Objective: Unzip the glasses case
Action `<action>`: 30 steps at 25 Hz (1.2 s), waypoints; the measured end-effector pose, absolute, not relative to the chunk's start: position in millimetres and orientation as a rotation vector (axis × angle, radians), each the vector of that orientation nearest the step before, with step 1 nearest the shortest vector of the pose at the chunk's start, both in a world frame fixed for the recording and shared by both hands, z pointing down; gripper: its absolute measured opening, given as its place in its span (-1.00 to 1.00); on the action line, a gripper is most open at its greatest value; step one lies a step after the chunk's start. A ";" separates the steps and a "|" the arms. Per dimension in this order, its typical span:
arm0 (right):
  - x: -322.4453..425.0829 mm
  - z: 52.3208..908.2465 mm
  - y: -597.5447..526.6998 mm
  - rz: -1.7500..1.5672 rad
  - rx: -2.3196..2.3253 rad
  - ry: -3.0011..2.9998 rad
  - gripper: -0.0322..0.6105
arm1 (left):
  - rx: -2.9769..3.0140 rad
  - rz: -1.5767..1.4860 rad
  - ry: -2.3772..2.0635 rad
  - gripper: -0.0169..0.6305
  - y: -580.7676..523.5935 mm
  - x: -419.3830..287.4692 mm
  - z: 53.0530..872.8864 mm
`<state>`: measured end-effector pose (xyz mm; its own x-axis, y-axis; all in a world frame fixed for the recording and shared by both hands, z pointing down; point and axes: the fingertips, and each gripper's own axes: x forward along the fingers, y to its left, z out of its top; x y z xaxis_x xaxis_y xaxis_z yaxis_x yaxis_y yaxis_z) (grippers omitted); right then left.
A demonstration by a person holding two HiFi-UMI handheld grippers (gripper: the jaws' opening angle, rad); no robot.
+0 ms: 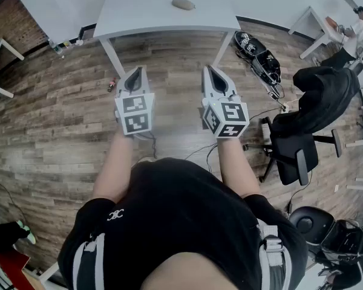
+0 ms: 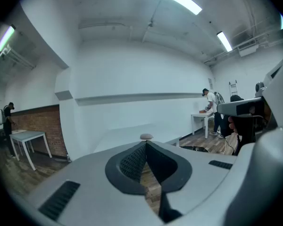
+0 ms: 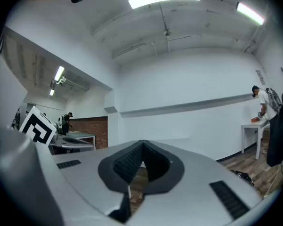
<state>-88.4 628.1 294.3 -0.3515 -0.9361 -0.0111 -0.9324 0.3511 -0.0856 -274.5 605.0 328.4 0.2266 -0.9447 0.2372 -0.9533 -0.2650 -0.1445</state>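
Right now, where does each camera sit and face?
Head view: on the person's head, steeply down; torso, forearms, left gripper, right gripper, table.
Left gripper view: on left gripper, along shut jaws toward the table.
Right gripper view: on right gripper, along shut jaws toward a white wall.
Shared: head and left gripper views show the glasses case.

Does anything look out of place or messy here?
Nothing looks spilled or damaged. The glasses case rests on the table. Only the floor looks untidy: black gear with loose cables sprawls beside a table leg.
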 end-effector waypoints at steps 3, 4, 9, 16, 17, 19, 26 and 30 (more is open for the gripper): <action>-69.4 296.4 635.4 -0.103 -1.767 2.531 -0.86 | 2.445 0.453 -1.876 -0.94 611.9 -254.2 332.4; -64.9 297.1 638.5 -0.103 -1.770 2.526 -0.86 | 2.449 0.456 -1.876 -0.94 615.1 -249.3 333.3; -43.6 298.7 657.4 -0.089 -1.771 2.494 -0.86 | 2.451 0.457 -1.866 -0.94 632.8 -226.3 336.8; -20.1 315.9 670.9 -0.145 -1.786 2.517 -0.86 | 2.457 0.480 -1.841 -0.94 643.1 -201.3 343.2; -18.1 316.9 671.3 -0.144 -1.789 2.520 -0.86 | 2.453 0.480 -1.834 -0.94 641.1 -199.2 343.9; -15.4 318.8 670.1 -0.140 -1.793 2.528 -0.86 | 2.451 0.476 -1.822 -0.94 634.7 -195.6 344.0; -4.6 337.8 640.1 -0.159 -1.817 2.541 -0.86 | 2.494 0.489 -1.827 -0.94 592.6 -186.0 349.7; -2.4 346.5 597.3 -0.150 -1.831 2.558 -0.86 | 2.500 0.486 -1.807 -0.94 544.1 -180.0 362.0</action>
<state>-2.4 597.3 346.5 -0.3238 -0.9441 0.0616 -0.9448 0.3193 -0.0732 -180.0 544.1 362.0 0.2817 -0.9235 0.2603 -0.9295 -0.3300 -0.1649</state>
